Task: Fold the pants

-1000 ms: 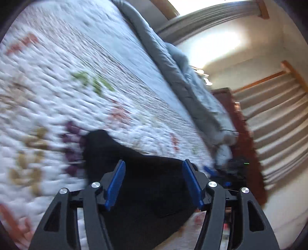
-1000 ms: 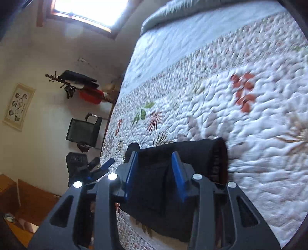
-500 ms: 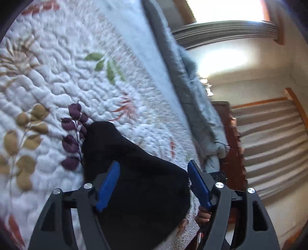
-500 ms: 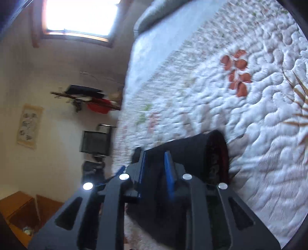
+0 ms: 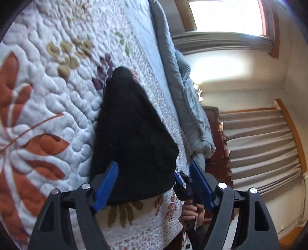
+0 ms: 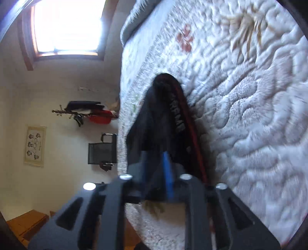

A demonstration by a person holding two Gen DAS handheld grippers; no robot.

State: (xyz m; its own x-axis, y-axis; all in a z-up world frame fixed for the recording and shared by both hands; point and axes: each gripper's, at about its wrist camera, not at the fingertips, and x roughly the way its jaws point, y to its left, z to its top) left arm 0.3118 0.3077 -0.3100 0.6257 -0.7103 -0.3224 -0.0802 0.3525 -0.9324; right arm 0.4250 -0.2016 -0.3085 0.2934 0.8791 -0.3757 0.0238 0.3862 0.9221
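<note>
while the black pants (image 5: 132, 138) are lying folded on the quilt (image 5: 48, 115), long axis running away from both tools, the left gripper (image 5: 152, 184) is opening, pads clear of cloth; the right gripper (image 6: 156, 169) is opening slightly with cloth between its jaws.

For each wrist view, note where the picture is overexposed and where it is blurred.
Left wrist view: window blown out, wall glare below; quilt soft at the left edge. Right wrist view: window blown out; quilt and black pants smeared by motion.
</note>
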